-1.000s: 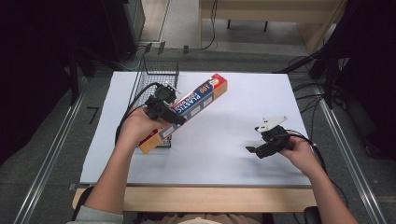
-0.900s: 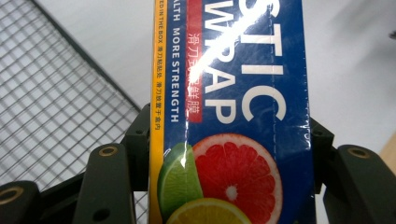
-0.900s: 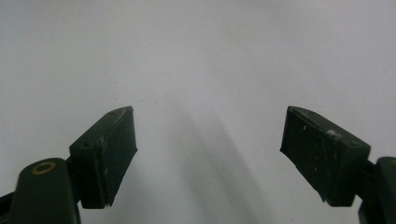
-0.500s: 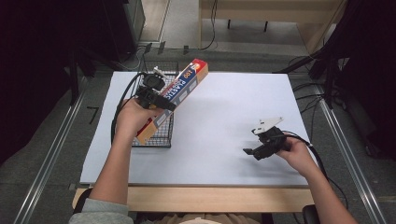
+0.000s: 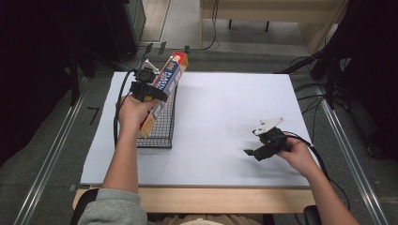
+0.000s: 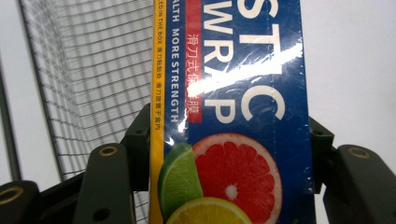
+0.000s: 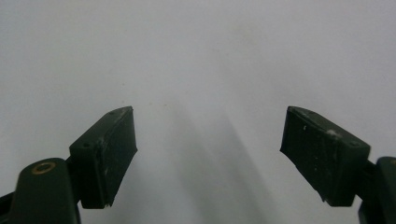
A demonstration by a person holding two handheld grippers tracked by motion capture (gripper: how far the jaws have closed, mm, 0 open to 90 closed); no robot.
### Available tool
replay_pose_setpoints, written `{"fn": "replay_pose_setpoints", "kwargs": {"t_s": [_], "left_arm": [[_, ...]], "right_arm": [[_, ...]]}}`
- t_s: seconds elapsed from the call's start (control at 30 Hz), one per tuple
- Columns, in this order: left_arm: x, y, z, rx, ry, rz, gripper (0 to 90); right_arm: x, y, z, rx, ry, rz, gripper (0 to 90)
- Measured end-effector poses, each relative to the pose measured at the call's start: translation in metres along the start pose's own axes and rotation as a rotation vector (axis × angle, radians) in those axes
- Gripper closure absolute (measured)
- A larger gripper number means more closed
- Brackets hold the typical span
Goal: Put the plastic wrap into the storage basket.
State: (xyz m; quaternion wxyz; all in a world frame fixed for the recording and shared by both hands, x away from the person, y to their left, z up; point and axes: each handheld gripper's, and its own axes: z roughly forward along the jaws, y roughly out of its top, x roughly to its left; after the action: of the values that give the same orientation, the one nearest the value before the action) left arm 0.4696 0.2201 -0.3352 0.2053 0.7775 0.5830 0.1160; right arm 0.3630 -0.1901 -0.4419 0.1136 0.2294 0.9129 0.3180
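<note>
The left gripper (image 5: 149, 89) is pinching the long blue-and-orange cardboard plastic-wrap box (image 5: 164, 89) tilted over the black wire-mesh basket (image 5: 162, 129) near the white table's (image 5: 225, 122) left edge, its lower end dipping basketward; the right gripper (image 5: 259, 151) is idling, jaws spread.

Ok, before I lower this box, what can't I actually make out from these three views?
- Basket floor: in the high view the plastic wrap box and the left gripper cover much of the wire basket, so its contents can't be told.
- Box's lower end: hidden behind the hand in the high view, and cut off by the bottom edge in the left gripper view.
- Box's full label: cropped by the top edge in the left gripper view.
- Right gripper: its view shows its open jaws over blank table.
</note>
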Motion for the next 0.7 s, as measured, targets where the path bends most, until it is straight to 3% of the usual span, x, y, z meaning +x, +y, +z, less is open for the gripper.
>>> {"fn": "replay_pose_setpoints", "kwargs": {"t_s": [0.13,0.27,0.37,0.5,0.7], "left_arm": [[0.011,0.003,0.013,0.009,0.021,-0.070,40.3],[0.013,0.006,0.020,0.011,0.073,-0.083,40.1],[0.016,0.008,0.029,0.032,0.084,-0.111,40.1],[0.016,0.009,0.041,0.071,0.108,-0.112,40.0],[0.012,0.011,0.058,0.099,0.102,-0.109,40.0]], "right_arm": [[0.001,0.000,0.000,0.004,0.004,-0.001,18.9],[0.001,0.000,-0.001,0.004,0.005,-0.001,18.9],[0.001,0.000,0.000,0.011,0.003,-0.004,18.9],[0.002,-0.001,-0.001,0.008,0.001,-0.004,18.9],[0.000,-0.001,0.001,0.009,0.005,-0.004,19.0]]}}
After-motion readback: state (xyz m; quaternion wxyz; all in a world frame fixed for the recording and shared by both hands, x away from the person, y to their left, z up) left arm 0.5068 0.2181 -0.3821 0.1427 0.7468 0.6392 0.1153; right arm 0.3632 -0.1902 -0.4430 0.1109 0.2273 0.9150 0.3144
